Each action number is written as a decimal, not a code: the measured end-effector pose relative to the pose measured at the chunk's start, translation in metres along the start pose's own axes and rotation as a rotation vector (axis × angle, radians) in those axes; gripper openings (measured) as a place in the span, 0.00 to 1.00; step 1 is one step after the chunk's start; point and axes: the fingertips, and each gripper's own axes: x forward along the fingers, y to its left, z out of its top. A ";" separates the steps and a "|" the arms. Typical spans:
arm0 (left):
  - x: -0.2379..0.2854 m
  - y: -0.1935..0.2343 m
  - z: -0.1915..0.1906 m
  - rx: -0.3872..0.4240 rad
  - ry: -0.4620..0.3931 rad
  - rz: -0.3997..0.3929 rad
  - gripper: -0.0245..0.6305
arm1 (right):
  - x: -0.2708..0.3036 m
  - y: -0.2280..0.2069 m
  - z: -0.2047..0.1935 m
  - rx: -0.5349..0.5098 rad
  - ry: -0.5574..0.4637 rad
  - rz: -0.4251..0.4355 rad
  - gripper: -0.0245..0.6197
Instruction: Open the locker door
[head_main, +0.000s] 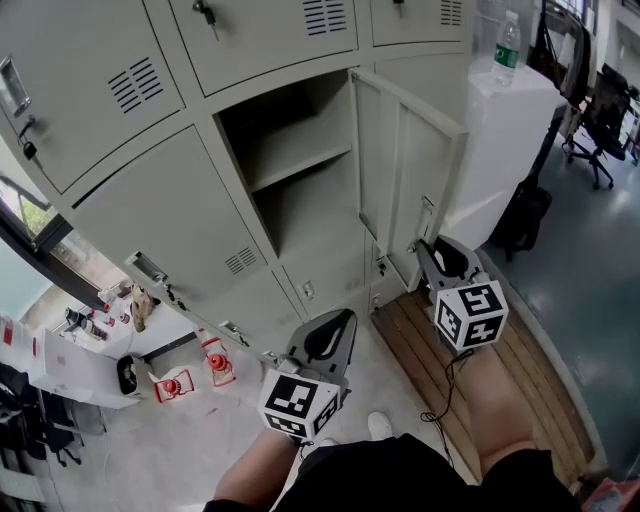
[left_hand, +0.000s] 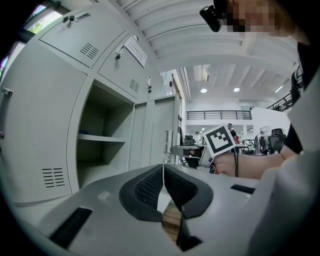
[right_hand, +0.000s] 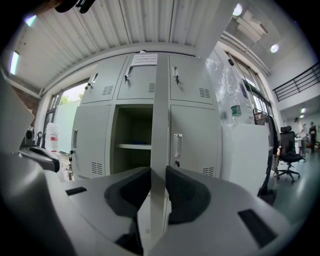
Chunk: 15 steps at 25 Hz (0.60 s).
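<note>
1. Dark rubber pads (right_hand: 181, 192) of the right gripper (right_hand: 158, 182) pinch the thin free edge of the locker door (right_hand: 160, 100), which runs upright between them. The hold is on bare sheet metal, not on a handle, so I judge a slip likely if the pull turns sideways.
2. The left gripper (left_hand: 163, 181) has its jaws pressed together on nothing and hangs low, apart from the door. It offers no backup if the right one loses its hold.
3. The door stands swung well out from the open compartment (head_main: 300, 170), hinged at that opening's right side. Pulling straight rather than along the hinge arc could twist the panel or drag the pads off.
4. Swung further, the door could strike the neighbouring locker's handle (right_hand: 177, 145). A hard bang might shake the white cabinet (head_main: 510, 130) and its water bottle (head_main: 508, 45).
</note>
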 end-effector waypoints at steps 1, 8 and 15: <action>0.002 -0.001 0.000 0.000 -0.002 -0.001 0.07 | 0.000 -0.003 0.000 0.001 0.001 -0.002 0.26; 0.014 -0.005 0.002 -0.005 -0.010 0.010 0.07 | -0.001 -0.031 -0.003 0.024 0.005 -0.015 0.25; 0.026 -0.007 0.001 -0.008 -0.011 0.022 0.07 | 0.004 -0.060 -0.004 0.031 0.008 -0.031 0.25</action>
